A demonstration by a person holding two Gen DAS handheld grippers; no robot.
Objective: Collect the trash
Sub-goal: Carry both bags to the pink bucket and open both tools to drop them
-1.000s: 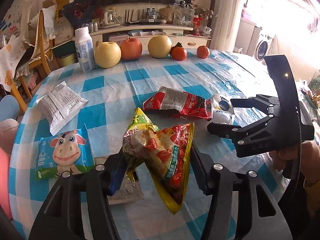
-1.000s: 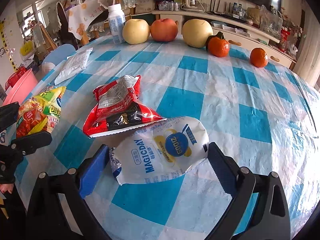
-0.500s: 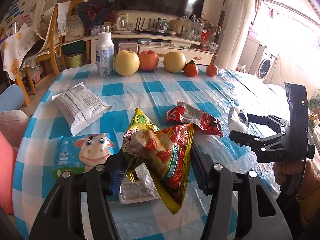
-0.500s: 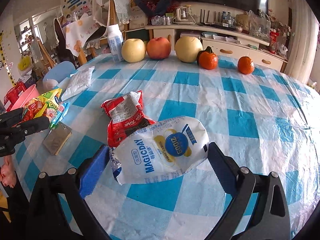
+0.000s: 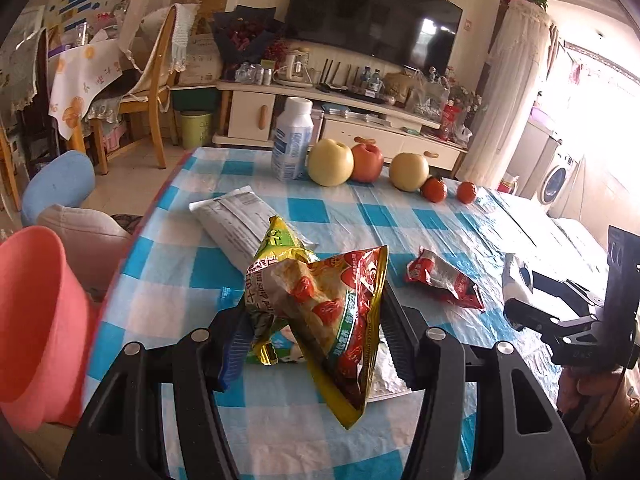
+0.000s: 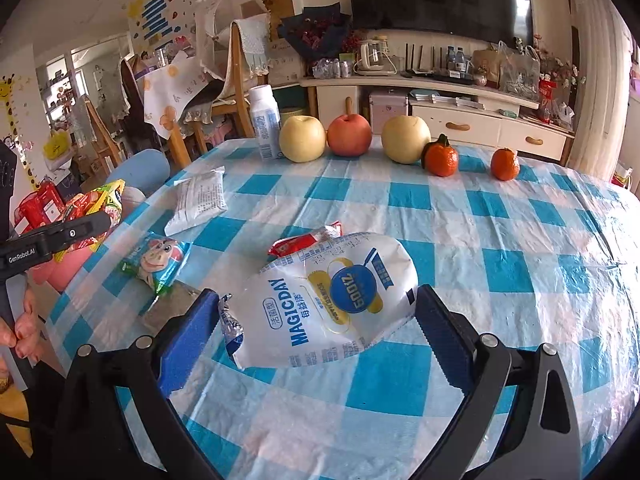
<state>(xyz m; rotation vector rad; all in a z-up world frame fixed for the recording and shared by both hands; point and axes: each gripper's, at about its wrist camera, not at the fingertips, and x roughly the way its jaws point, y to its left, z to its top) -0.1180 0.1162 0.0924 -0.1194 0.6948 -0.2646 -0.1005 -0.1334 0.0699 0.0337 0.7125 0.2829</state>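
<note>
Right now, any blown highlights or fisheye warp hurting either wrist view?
Left wrist view: the window side is blown to white and the washing machine beside it looks washed out. Right wrist view: even exposure, print on the white pouch stays readable. Both views: straight edges bow toward dark vignetted corners.

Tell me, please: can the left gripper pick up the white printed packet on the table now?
Probably not yet. The left gripper is already shut on the yellow and red snack bag, so its jaws are occupied. The white printed packet itself lies uncovered on the table.
</note>
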